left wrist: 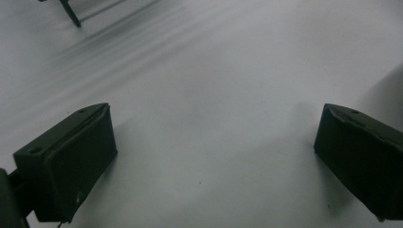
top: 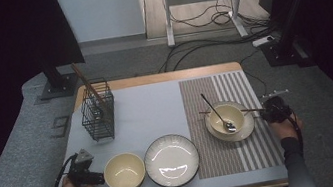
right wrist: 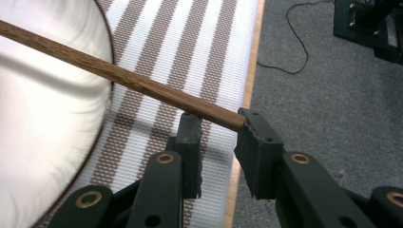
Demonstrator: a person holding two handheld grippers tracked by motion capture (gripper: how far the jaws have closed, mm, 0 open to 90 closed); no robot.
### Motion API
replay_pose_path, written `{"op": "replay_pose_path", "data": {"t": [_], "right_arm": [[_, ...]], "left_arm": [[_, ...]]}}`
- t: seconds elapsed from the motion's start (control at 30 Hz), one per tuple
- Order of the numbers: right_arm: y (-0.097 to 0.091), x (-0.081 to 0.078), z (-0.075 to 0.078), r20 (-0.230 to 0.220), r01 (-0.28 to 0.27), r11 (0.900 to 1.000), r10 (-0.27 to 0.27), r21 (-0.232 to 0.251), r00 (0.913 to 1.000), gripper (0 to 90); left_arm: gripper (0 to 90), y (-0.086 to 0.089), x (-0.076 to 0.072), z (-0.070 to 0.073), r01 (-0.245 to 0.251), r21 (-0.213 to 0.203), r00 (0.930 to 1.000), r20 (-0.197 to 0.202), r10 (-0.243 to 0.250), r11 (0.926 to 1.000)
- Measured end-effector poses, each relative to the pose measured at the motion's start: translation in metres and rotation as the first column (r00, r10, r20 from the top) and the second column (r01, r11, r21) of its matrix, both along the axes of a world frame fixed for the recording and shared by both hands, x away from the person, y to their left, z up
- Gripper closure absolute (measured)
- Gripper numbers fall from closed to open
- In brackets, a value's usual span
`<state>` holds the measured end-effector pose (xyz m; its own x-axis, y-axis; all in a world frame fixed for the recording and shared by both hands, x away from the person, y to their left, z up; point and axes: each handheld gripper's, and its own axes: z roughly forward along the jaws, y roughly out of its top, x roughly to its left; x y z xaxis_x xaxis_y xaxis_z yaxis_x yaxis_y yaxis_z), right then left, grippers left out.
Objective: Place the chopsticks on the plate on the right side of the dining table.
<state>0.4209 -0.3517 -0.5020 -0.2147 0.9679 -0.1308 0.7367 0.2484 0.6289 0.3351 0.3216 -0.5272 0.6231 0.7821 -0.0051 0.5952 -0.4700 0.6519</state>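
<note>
The right tool [right wrist: 218,124] has its two black jaws standing a little apart around the butt end of a wooden chopstick [right wrist: 119,76]. The far jaw touches the blunt tip, while a sliver of gap shows beside the near jaw, so I cannot tell whether the stick is truly pinched or merely bracketed. In the high view the right tool [top: 264,111] sits at the right edge of the striped placemat [top: 244,147], with the chopstick [top: 248,110] running leftward from it across the rim of the small bowl [top: 231,113].

That bowl stands on a saucer [top: 249,130] and also carries a metal spoon [top: 218,115], its handle leaning up and back.

The chopstick looks like a thin, rigid, round hardwood rod: very light, stiff, and smooth enough to roll or pivot between flat pads. Held at the very end, as here, it has a long free length, so it will likely swing or droop if the grip is loose. A hold slightly further in from the tip, squarely across the shaft, would probably steady it. The bowl beneath is glazed and breakable, so dragging the stick could tip the spoon.

The left tool [top: 96,177] rests over the bare grey table [left wrist: 204,71] near a cream bowl [top: 124,172], jaws wide apart and empty. A plate [top: 171,160] lies between the bowls, and a wire rack [top: 98,110] stands behind.
</note>
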Motion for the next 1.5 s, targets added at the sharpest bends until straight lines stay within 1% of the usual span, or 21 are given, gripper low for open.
{"op": "replay_pose_path", "data": {"t": [0.23, 0.4, 0.53, 0.77, 1.2, 1.4, 1.5], "right_arm": [[0.009, 0.002, 0.001, 0.009, -0.028, 0.9996, 0.028, 0.0, 0.9996, 69.6], [0.014, 0.004, 0.002, 0.01, -0.044, 0.999, 0.045, -0.01, 0.999, 67.8], [0.013, 0.006, 0.002, 0.009, -0.033, 0.9994, 0.033, -0.013, 0.9994, 66.2], [0.01, 0.01, 0.004, 0.012, -0.021, 0.9997, 0.021, -0.012, 0.9997, 65.9], [0.01, 0.016, 0.001, 0.004, -0.014, 0.9996, 0.014, -0.025, 0.9999, 66.6], [0.011, 0.019, 0.001, 0.01, -0.01, 0.9995, 0.011, -0.028, 0.9999, 66.6], [0.011, 0.021, 0.0, 0.002, -0.011, 0.9994, 0.011, -0.034, 0.9999, 66.6]], "left_arm": [[0.0, 0.0, 0.0, 0.0, 0.0, 0.0, 1.0, 0.0, 0.0, 1.0], [0.0, 0.0, 0.0, 0.0, 0.0, 0.0, 1.0, 0.0, 0.0, 1.0], [0.0, 0.0, 0.0, 0.0, 0.0, 0.001, 1.0, 0.0, 0.0, 1.0], [0.0, 0.0, 0.0, 0.0, 0.0, -0.001, 1.0, 0.0, 0.0, 1.0], [0.0, 0.0, 0.0, 0.0, 0.0, 0.0, 1.0, 0.0, 0.0, 1.0], [0.0, 0.0, 0.0, 0.0, 0.0, -0.001, 1.0, 0.0, 0.0, 1.0], [0.0, 0.0, 0.0, 0.0, 0.0, 0.0, 1.0, -0.001, 0.0, 1.0]]}}
